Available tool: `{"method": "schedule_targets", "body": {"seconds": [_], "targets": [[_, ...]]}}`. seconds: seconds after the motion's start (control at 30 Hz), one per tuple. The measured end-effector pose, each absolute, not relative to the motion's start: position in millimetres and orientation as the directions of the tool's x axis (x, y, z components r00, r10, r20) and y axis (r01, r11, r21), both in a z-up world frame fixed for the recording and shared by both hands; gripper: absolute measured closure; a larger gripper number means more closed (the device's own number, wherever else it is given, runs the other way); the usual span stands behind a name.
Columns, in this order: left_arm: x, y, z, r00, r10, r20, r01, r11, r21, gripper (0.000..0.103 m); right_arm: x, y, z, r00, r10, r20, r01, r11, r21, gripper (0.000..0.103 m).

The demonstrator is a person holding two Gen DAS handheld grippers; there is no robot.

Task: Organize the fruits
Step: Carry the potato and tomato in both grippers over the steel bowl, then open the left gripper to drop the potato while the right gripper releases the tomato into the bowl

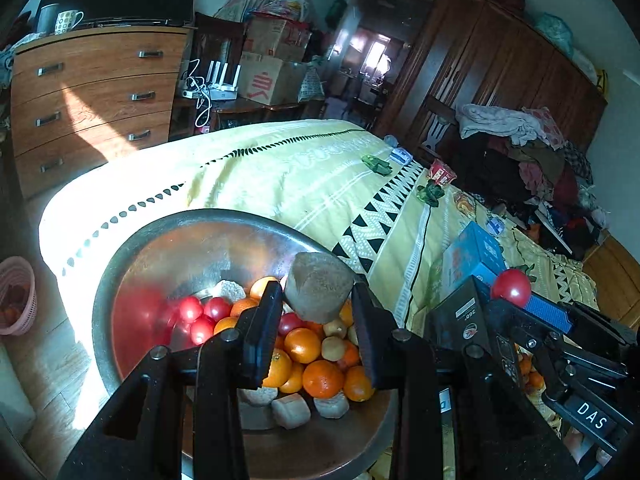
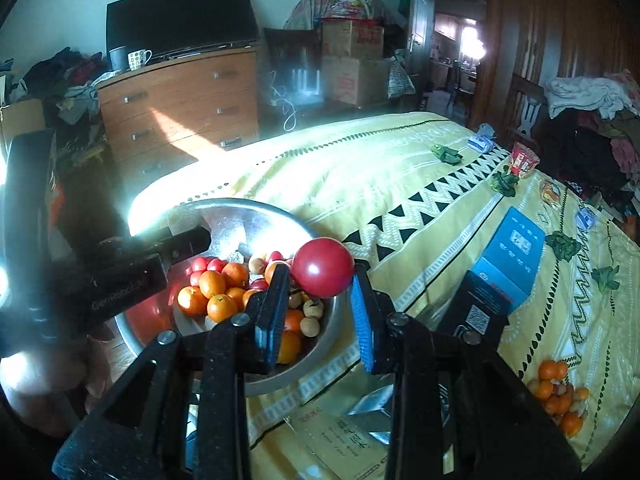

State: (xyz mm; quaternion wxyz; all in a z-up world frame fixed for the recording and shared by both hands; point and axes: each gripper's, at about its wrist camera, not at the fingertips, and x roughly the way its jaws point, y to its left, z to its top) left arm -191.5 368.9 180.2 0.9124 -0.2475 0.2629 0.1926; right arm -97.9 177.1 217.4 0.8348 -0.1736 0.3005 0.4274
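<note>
While the left tongs (image 1: 316,300) hung over the metal bowl (image 1: 168,248), they pinched a brown, rough-skinned fruit (image 1: 319,286) between their two black fingers (image 1: 262,320). Below it the bowl held a heap of oranges (image 1: 303,345), red tomatoes (image 1: 191,309), small tan fruits (image 1: 333,348) and several more of the brown pieces (image 1: 291,410). The bowl sat at the near edge of a bed under a yellow patterned bedspread (image 1: 280,172).

The right tongs (image 2: 320,280) were clamped on a red tomato (image 2: 323,267), gripped between blue ribbed pads (image 2: 362,328) just above the bowl's (image 2: 224,208) right rim. In the left view that tomato (image 1: 511,287) showed at the tip of the right tool, beside a blue box (image 1: 474,254) lying on the bedspread.

A loose cluster of oranges and pale fruits (image 2: 558,394) lay well apart from the bowl, near the bed's right edge. Green leafy bits (image 2: 564,245) were scattered along the spread, and a wooden dresser (image 2: 180,108) stood beyond the bed with a spotted mug (image 2: 138,59) on top.
</note>
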Motion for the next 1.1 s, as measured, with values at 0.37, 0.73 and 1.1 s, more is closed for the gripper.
{"method": "schedule_targets", "body": {"seconds": [0.37,0.73,1.1], "targets": [[-191.9,385.1,160.1,0.756,0.213,-0.619,-0.507,0.788,-0.349,0.067,-97.4,199.8,201.9,0.424,0.572,-0.702,-0.827,0.561,-0.042,0.072],[-184.1,388.7,153.3,0.749,0.190,-0.635,-0.498,0.793,-0.351,0.067,-95.3,214.1,195.7,0.412,0.560,-0.719,-0.827,0.561,-0.038,0.072],[-183.5,390.8,145.4,0.741,0.182,-0.647,-0.503,0.787,-0.356,0.067,-93.8,222.8,187.4,0.401,0.550,-0.733,-0.827,0.562,-0.031,0.072]]}}
